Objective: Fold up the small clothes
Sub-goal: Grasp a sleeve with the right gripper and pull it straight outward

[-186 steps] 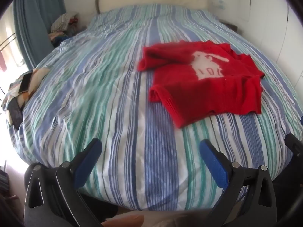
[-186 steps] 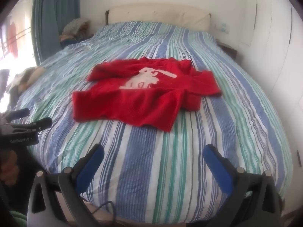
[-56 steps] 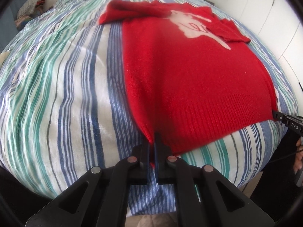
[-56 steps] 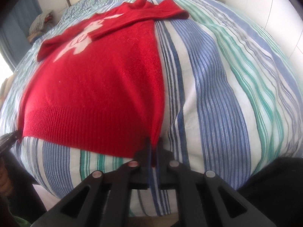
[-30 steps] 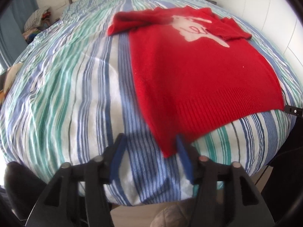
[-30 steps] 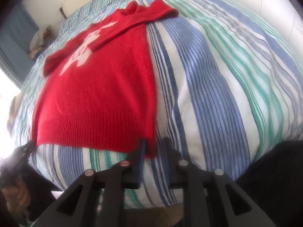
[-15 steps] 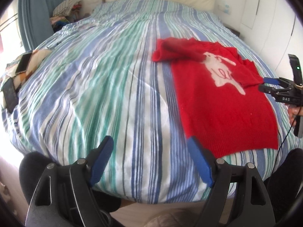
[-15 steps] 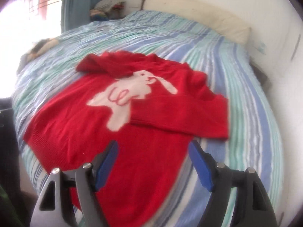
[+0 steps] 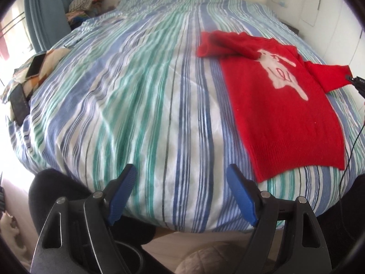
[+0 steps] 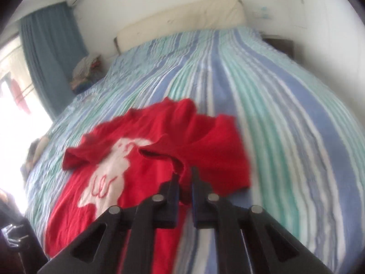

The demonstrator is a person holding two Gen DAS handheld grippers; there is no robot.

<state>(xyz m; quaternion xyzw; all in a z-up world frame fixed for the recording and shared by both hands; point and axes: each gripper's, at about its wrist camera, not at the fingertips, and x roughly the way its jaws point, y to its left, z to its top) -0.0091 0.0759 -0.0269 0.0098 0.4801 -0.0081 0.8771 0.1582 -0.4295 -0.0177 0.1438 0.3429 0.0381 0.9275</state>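
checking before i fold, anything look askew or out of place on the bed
The red sweater lies flat, but its far sleeve is bunched across the chest, and the right gripper has pinched the other sleeve. Two phones sit at the striped bedspread's edge. Left gripper is open, empty.

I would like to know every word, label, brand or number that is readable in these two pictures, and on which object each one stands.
No text can be read with certainty.
red sweater: pink curls on its white animal figure, perhaps letters, not legible.
right gripper, seen at the edge of the left wrist view: a small white marking, too small to read.
phone: nothing legible on it.
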